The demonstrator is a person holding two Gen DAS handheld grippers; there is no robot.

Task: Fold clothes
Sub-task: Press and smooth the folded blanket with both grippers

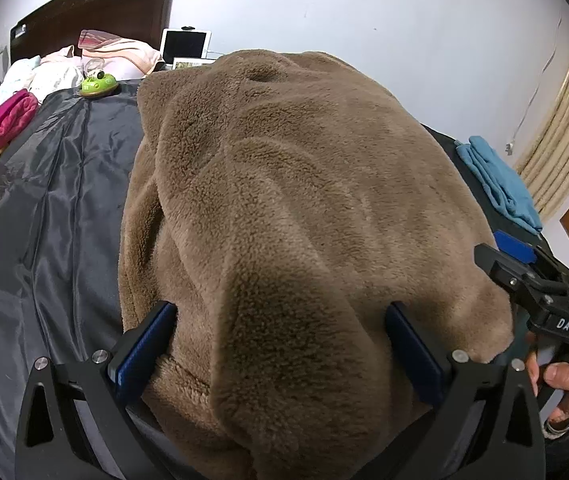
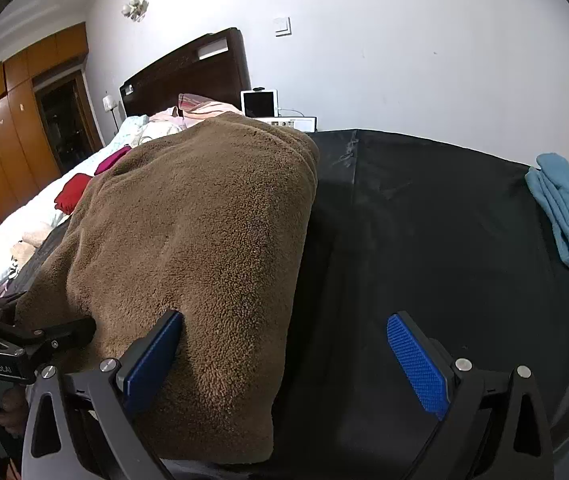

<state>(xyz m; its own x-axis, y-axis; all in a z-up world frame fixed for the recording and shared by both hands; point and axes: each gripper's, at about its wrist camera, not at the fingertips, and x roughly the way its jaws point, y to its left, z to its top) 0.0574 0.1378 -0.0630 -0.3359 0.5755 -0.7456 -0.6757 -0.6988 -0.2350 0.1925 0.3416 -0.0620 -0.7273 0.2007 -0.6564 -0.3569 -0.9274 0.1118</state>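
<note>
A brown fleece garment [image 1: 284, 208] lies bunched on a dark sheet [image 1: 44, 220] over the bed. My left gripper [image 1: 280, 340] is open, its blue pads wide apart on either side of the garment's near fold. In the right wrist view the same brown garment [image 2: 204, 248] fills the left half. My right gripper [image 2: 284, 352] is open at the garment's near right edge, with the left pad [image 2: 152, 356] against the fleece and the right pad [image 2: 416, 364] over the bare dark sheet [image 2: 424, 220]. The right gripper also shows in the left wrist view [image 1: 532, 280], beside the garment's right side.
A folded blue garment [image 2: 568, 208] lies at the sheet's right edge; it also shows in the left wrist view [image 1: 500, 176]. Pink and red clothes [image 1: 8, 120], a green toy [image 1: 98, 84], pillows, a headboard [image 2: 188, 72] and a tablet [image 2: 260, 104] lie further back. A wardrobe [image 2: 16, 120] stands left.
</note>
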